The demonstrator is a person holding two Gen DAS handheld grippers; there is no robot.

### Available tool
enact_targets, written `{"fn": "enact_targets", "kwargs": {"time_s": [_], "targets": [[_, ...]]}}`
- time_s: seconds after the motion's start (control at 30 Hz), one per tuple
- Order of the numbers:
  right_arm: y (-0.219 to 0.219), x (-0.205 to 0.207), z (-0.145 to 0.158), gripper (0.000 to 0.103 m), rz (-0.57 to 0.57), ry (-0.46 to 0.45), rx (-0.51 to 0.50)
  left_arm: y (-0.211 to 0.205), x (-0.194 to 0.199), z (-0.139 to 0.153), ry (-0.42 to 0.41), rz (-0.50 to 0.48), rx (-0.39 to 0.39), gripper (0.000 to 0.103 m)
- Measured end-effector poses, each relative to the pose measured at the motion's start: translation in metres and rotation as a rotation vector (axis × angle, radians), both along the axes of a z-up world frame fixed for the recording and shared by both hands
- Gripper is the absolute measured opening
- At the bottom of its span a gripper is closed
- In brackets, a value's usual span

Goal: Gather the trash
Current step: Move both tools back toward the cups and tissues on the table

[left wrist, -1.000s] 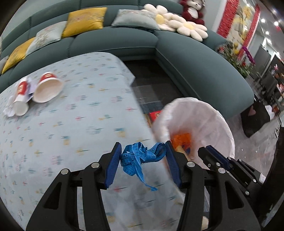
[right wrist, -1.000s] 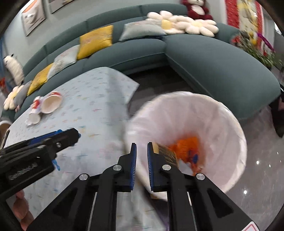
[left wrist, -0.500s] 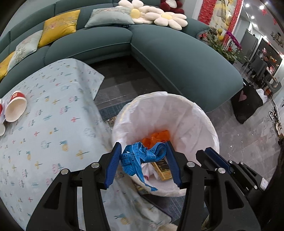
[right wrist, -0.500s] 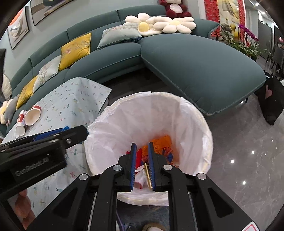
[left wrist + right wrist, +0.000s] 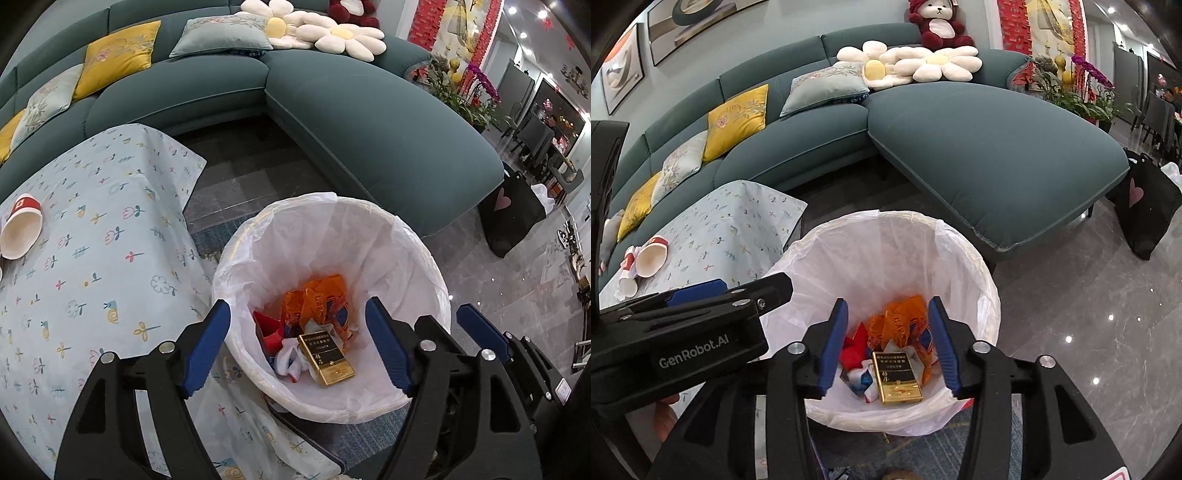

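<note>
Two grippers hang over a white-lined trash bin [image 5: 332,280] beside our low table [image 5: 92,266], which is draped in a pale floral cloth. We hold the left gripper [image 5: 299,343] with its blue-padded jaws spread wide and nothing between them; the right gripper [image 5: 888,347] is likewise parted and empty, poised directly above the bin's mouth.

Inside the bin lies the collected trash — a gold cigarette box [image 5: 327,358] resting face up on top, crumpled orange plastic wrappers [image 5: 317,299] behind it, a red scrap [image 5: 267,326] to the left and a wad of white paper with red and blue print [image 5: 291,358] touching the box's near-left edge. From the right wrist view the same gold box [image 5: 897,376] sits between our right fingers in the frame, though well below them at the bottom of the liner.

On the table, well apart from the bin, a red-and-white paper cup [image 5: 20,232] lies tipped on its side with its open mouth toward us; the right wrist view shows a second cup [image 5: 628,273] on its side just beside it, along with crumpled white paper.

Behind the table curves a teal sectional sofa [image 5: 979,147] — yellow and grey cushions along its back, two daisy-shaped pillows [image 5: 908,66] and a red-and-white plush bear [image 5: 938,22] at the corner.
</note>
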State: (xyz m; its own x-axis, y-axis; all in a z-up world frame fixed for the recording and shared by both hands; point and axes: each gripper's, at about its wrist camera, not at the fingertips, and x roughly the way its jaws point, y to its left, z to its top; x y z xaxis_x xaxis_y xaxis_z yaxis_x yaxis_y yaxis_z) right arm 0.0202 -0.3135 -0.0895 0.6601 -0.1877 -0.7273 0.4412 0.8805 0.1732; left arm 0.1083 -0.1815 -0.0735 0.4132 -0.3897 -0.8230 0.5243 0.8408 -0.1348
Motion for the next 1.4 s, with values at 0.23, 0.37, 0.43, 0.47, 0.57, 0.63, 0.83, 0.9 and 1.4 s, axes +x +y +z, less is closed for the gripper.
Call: {"fn": "enact_targets", "kwargs": {"time_s": [0.23, 0.37, 0.43, 0.47, 0.57, 0.63, 0.83, 0.9, 1.4], "targets": [[0.008, 0.001, 0.007, 0.048, 0.017, -0.011, -0.003, 0.017, 0.004, 0.007, -0.012, 0.036, -0.010, 0.076], [0.019, 0.003, 0.014, 0.054, 0.031, -0.024, -0.013, 0.034, 0.006, 0.011, -0.013, 0.070, -0.021, 0.079], [0.027, 0.005, 0.019, 0.055, 0.047, -0.027, -0.026, 0.045, 0.008, 0.013, -0.020, 0.093, -0.026, 0.080], [0.030, 0.006, 0.020, 0.055, 0.054, -0.028, -0.029, 0.050, 0.009, 0.014, -0.021, 0.103, -0.027, 0.080], [0.041, 0.011, 0.025, 0.055, 0.077, -0.034, -0.037, 0.070, 0.014, 0.017, -0.023, 0.137, -0.030, 0.080], [0.049, 0.015, 0.027, 0.058, 0.091, -0.036, -0.040, 0.084, 0.017, 0.019, -0.026, 0.161, -0.035, 0.081], [0.081, 0.031, 0.036, 0.059, 0.151, -0.048, -0.052, 0.137, 0.031, 0.021, -0.023, 0.266, -0.044, 0.081], [0.094, 0.037, 0.039, 0.059, 0.178, -0.051, -0.055, 0.154, 0.036, 0.021, -0.022, 0.297, -0.044, 0.082], [0.205, 0.095, 0.052, 0.059, 0.382, -0.066, -0.049, 0.281, 0.066, 0.020, -0.050, 0.503, -0.019, 0.090]]}}
